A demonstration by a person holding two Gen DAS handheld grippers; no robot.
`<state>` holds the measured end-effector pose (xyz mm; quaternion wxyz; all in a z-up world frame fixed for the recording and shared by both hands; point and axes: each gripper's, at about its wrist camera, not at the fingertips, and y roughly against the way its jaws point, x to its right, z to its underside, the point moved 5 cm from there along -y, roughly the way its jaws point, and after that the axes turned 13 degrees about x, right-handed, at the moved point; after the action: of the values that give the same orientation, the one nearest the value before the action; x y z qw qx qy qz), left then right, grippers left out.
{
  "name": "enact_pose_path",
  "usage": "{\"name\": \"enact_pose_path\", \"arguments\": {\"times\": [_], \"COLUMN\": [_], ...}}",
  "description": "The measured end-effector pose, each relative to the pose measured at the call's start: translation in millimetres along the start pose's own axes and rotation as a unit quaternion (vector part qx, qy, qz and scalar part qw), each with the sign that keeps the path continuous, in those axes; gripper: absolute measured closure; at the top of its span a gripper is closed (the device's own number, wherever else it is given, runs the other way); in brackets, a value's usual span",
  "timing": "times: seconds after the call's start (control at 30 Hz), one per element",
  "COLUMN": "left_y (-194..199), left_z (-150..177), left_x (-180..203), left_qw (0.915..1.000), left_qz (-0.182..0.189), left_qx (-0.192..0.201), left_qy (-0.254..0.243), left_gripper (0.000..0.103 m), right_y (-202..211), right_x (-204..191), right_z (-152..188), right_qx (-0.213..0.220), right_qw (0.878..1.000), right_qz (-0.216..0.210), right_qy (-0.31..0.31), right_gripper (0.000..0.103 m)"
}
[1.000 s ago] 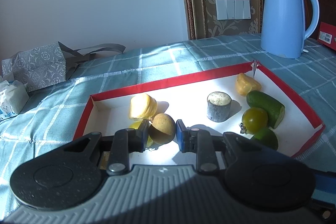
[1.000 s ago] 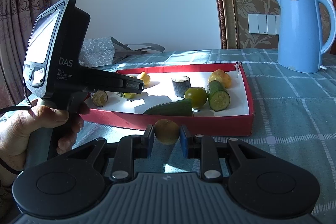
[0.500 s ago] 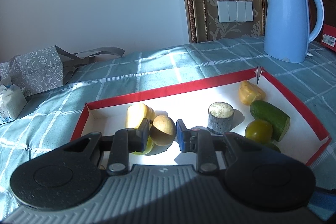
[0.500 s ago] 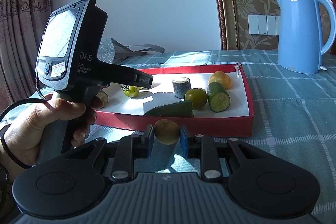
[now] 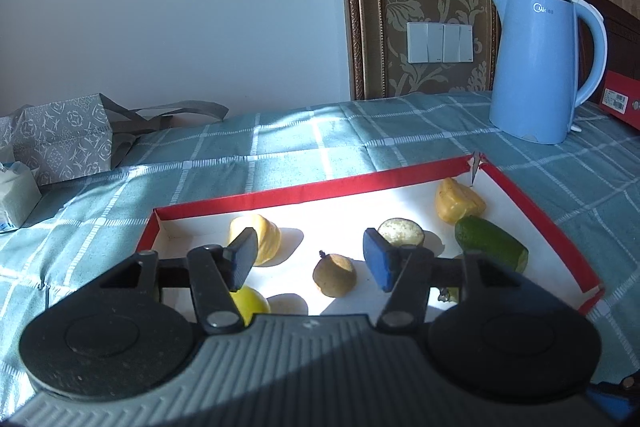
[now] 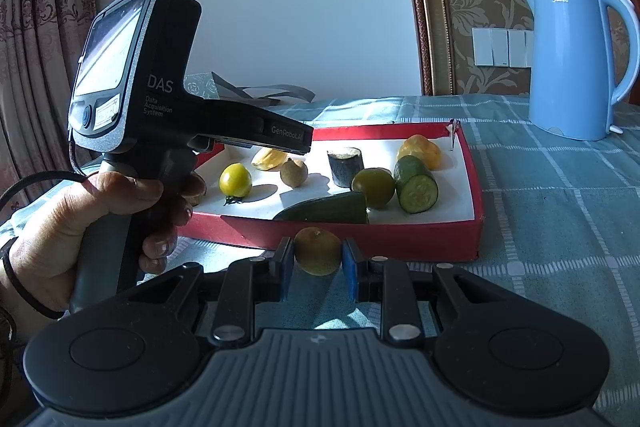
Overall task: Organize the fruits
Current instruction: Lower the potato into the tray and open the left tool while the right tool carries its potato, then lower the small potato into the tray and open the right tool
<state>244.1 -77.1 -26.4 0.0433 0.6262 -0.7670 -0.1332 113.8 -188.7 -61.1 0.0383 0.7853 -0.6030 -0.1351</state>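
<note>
My left gripper [image 5: 310, 254] hovers over the red tray [image 5: 320, 190] with its jaws opening. A small brown fruit [image 5: 335, 275] lies on the white tray floor between and below the fingers, untouched by the pads. From the right wrist view that same brown fruit [image 6: 294, 172] rests beside a yellow tomato [image 6: 235, 180]. My right gripper [image 6: 318, 255] stays in front of the tray's near wall [image 6: 400, 239], shut on a second round brown fruit [image 6: 318, 251]. A person's hand [image 6: 92, 219] holds the left gripper's body [image 6: 140, 87].
The tray also holds jackfruit pieces [image 5: 260, 243], an eggplant stub [image 5: 400, 230], cucumber pieces [image 6: 416, 185] and a green tomato [image 6: 374, 187]. A blue kettle [image 5: 540, 67] stands at the back right. A grey bag [image 5: 64, 143] and a tissue pack [image 5: 16, 195] lie at the left.
The left jaws have spread apart and let go of the brown fruit, which now lies on the tray floor. The right gripper and its fruit have not moved.
</note>
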Motion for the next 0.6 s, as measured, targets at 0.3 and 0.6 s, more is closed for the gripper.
{"name": "enact_pose_path", "arguments": {"times": [0.3, 0.6], "left_y": [37, 41], "left_z": [-8, 9], "left_x": [-24, -82], "left_qw": [0.9977, 0.9935], "left_qz": [-0.044, -0.097], "left_qx": [0.051, 0.042], "left_qy": [-0.011, 0.044], "left_gripper": [0.019, 0.000], "right_y": [-1, -2], "right_x": [1, 6], "right_z": [2, 0], "right_qx": [-0.003, 0.000], "right_qw": [1.000, 1.000], "right_qz": [0.003, 0.003], "right_qy": [-0.002, -0.020], "right_gripper": [0.078, 0.078]}}
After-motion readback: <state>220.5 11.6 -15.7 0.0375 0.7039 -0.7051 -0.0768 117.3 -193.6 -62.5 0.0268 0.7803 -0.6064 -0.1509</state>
